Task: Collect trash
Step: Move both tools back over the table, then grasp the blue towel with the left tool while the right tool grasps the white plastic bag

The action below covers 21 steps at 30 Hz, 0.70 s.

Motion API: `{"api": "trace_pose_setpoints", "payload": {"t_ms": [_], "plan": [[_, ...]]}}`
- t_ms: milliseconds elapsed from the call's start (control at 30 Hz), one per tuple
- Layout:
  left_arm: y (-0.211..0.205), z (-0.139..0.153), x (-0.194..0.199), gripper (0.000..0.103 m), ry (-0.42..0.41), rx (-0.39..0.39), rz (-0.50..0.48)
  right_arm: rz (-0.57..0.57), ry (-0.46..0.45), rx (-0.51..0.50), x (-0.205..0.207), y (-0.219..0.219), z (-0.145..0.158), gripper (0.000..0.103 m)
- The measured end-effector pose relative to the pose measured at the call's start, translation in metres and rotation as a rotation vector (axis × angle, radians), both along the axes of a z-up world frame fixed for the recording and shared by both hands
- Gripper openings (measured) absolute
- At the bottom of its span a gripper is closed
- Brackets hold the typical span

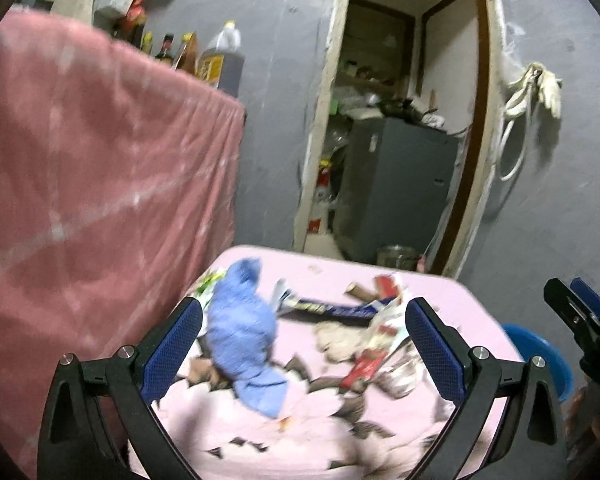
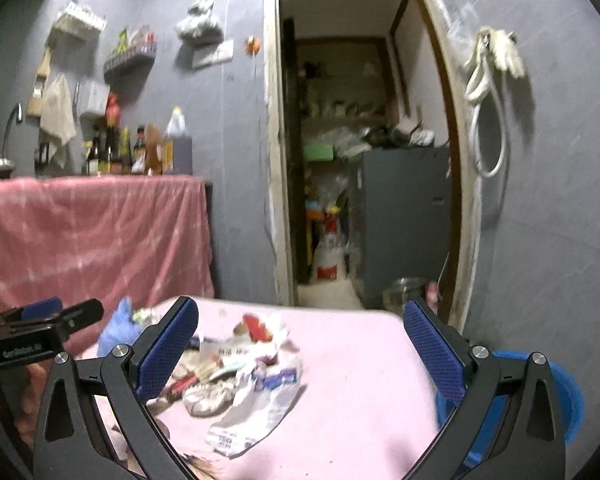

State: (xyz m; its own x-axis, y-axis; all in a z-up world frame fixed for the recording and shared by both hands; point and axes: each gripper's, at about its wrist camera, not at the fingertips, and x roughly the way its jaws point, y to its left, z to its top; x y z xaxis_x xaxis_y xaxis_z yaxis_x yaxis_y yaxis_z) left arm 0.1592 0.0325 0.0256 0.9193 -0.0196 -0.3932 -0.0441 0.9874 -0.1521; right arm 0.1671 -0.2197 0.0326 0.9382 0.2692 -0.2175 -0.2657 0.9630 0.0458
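Observation:
A pink table carries a heap of trash. A crumpled blue cloth lies at its left. Wrappers and a long dark packet lie in the middle, with a red-and-white wrapper to the right. In the right wrist view a white printed bag lies nearest me. My left gripper hovers open above the heap, nothing between its fingers. My right gripper is open too, over the table's right half. Each gripper shows at the edge of the other's view.
A blue bin stands by the table's right edge. A counter draped in pink cloth with bottles stands on the left. Behind the table an open doorway shows a grey cabinet and a metal pot on the floor.

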Motion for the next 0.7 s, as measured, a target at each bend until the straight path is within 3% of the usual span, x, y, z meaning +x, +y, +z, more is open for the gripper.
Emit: {"api": "trace_pose_setpoints", "payload": {"t_ms": [367, 567, 700], "plan": [[0.032, -0.034, 0.031, 0.099, 0.192, -0.009, 0.039, 0.036, 0.267, -0.067, 0.046, 0.02, -0.044, 0.103], [0.048, -0.036, 0.048, 0.099, 0.234, -0.073, 0.06, 0.044, 0.369, -0.113, 0.062, 0.03, -0.059, 0.101], [0.053, -0.036, 0.055, 0.099, 0.255, -0.094, 0.064, 0.047, 0.424, -0.136, 0.071, 0.035, -0.067, 0.093]]}}
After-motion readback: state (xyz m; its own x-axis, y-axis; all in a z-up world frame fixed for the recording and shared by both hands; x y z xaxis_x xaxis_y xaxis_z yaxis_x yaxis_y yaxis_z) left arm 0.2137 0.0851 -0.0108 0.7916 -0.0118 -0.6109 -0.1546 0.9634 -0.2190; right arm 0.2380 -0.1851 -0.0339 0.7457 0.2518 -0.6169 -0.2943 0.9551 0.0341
